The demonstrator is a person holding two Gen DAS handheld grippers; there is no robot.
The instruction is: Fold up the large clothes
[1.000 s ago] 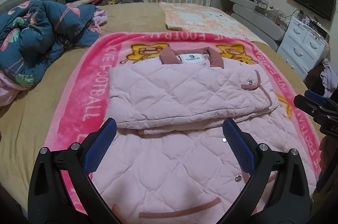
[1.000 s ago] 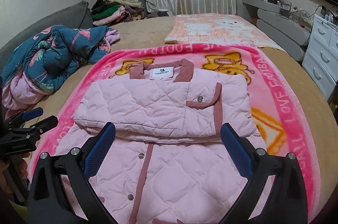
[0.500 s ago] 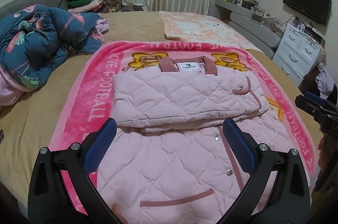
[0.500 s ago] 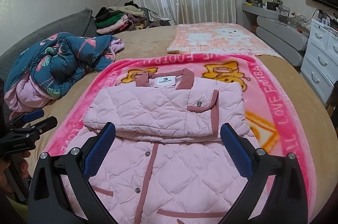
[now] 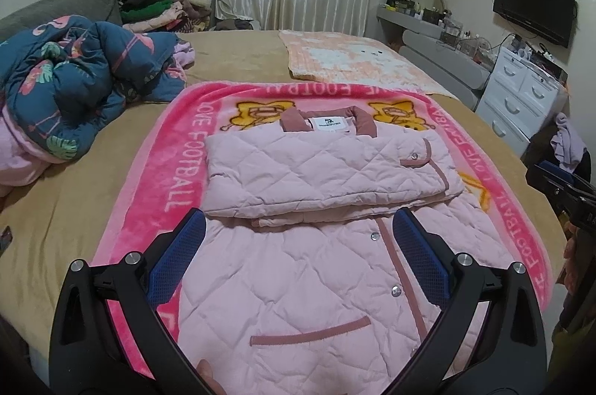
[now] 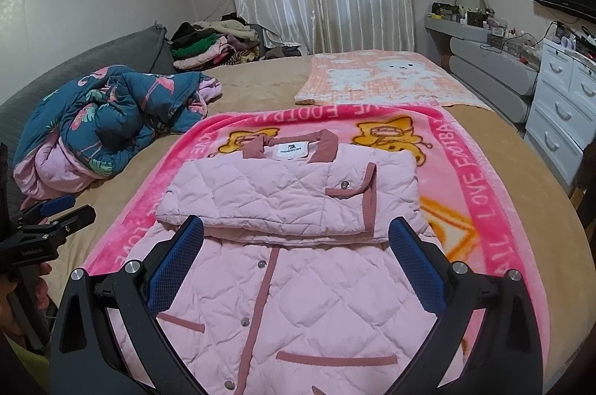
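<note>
Hovering over a pink quilted jacket (image 5: 305, 268), we hold both grippers spread wide and empty above its lower half. Seen from the left wrist, the left gripper (image 5: 298, 242) has its blue pads apart, one near the jacket's left edge, the other just right of the snap placket; nothing is between them but the fabric below. From the right wrist, the right gripper (image 6: 296, 246) is likewise splayed, its fingers bracketing the same stretch of quilting just below the folded sleeves. The jacket lies flat on a pink football blanket (image 5: 178, 171), collar at the blanket's far end, sleeves folded across the chest into a thick band, hem toward us. We cannot tell whether either gripper touches the cloth. Left of the blanket sits a bunched blue flamingo comforter (image 5: 74, 78); beyond the blanket's far edge lies an orange bear-print blanket (image 6: 387, 78), and to its right stands a white dresser (image 6: 562, 111).
</note>
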